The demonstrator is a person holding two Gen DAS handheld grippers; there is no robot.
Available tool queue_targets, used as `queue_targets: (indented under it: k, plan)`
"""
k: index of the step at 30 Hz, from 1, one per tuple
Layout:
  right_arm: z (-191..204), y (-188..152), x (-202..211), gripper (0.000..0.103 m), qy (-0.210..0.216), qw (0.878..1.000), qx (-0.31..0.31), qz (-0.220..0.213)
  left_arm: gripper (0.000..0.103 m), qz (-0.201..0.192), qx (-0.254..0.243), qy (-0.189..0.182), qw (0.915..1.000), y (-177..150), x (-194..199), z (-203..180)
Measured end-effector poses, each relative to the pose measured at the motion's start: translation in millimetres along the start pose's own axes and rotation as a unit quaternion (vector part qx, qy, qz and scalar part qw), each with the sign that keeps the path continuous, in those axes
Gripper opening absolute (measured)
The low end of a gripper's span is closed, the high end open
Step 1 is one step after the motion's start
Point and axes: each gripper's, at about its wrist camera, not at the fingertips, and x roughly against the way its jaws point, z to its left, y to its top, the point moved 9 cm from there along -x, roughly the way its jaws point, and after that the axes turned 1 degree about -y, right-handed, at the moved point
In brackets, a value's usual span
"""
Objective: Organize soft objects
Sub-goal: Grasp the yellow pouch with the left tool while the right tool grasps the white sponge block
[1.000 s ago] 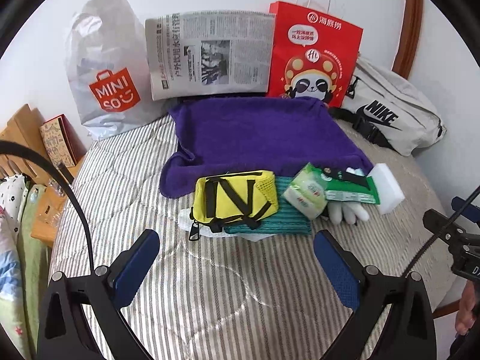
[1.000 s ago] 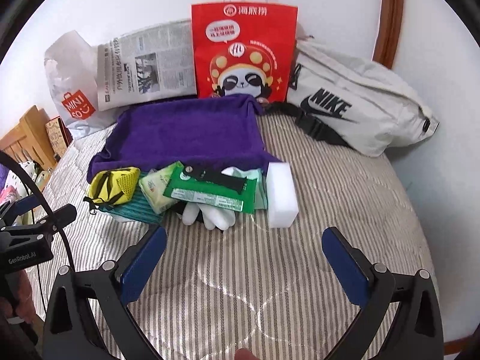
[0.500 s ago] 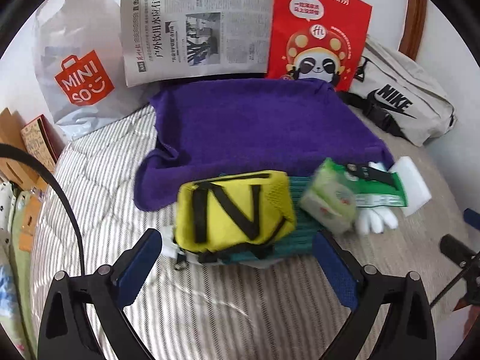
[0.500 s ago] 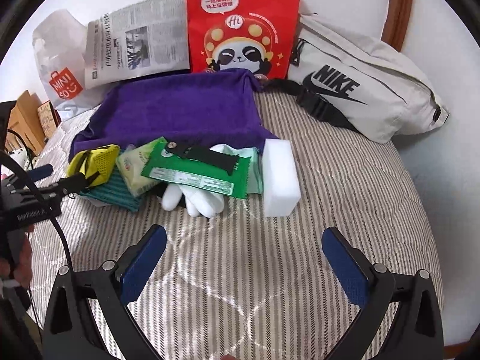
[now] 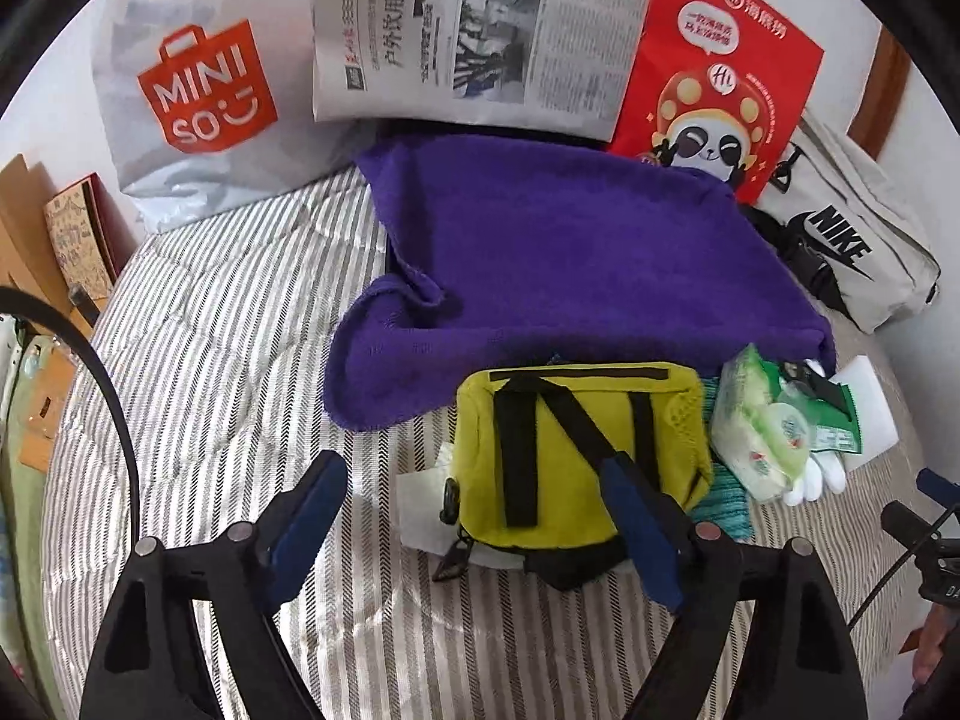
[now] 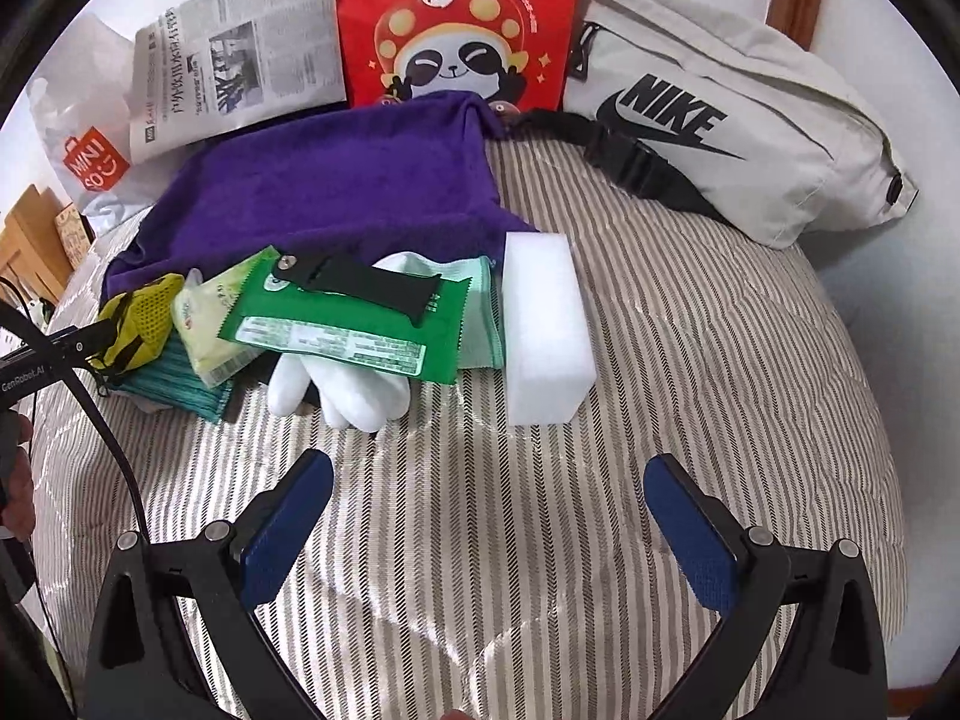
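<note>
- The step in hand looks like the first pick-up: the left tool (image 5: pixel 474 501) is low over a yellow pouch (image 5: pixel 576 450) with black straps, at the near edge of a small heap of soft things on a bed.
- The left tool's jaws are closing. One blue pad lies over the pouch's near right corner; the other is out over bare bedding to the pouch's left. They do not yet pinch it.
- The right tool (image 6: pixel 486 516) stands wide open and holds nothing, over bare bedding just in front of a white foam block (image 6: pixel 546 324) and a white glove (image 6: pixel 336 387).
- The heap runs left to right: the pouch on a teal knitted cloth (image 6: pixel 180 387), a pale green tissue pack (image 5: pixel 759 435), a dark green packet (image 6: pixel 354 324) with a black strap across it, the glove beneath, then the foam block.
- A judgement: the next move calls for the left jaws to straddle the pouch's body and close firmly, then lift it off the cloth below without dragging the neighbours.
- A purple towel (image 5: pixel 558 264) lies spread behind the heap, perhaps the sorting spot.
- The bed (image 6: pixel 690 360) has a grey-and-white striped quilted cover. Against the white wall behind stand a white Miniso bag (image 5: pixel 198 96), a newspaper (image 5: pixel 474 30), a red panda-print paper bag (image 5: pixel 714 72) and a grey Nike waist bag (image 6: pixel 738 120).
</note>
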Motion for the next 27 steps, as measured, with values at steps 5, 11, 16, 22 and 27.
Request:
queue_targets:
  k: [5,11,16,22,27]
  plan:
    - [-3,0,-8,0.102,-0.006,1.000,0.001,0.005,0.059,0.010,0.010,-0.017,0.9998,2,-11,6]
    - [-3,-2,-18,0.102,-0.016,1.000,0.009,0.013,0.025,0.014,0.008,-0.058,0.9982,4,-13,1]
    - [-8,3,-16,0.102,-0.027,1.000,0.011,0.009,0.022,0.012,0.002,-0.059,0.9982,6,-10,1]
    - [-10,18,-4,0.102,-0.031,0.999,0.019,-0.019,0.022,0.006,0.001,-0.061,0.9981,4,0,8]
    - [-22,33,-9,0.102,-0.048,0.998,0.017,-0.027,0.022,0.003,0.005,-0.065,0.9979,3,4,9]
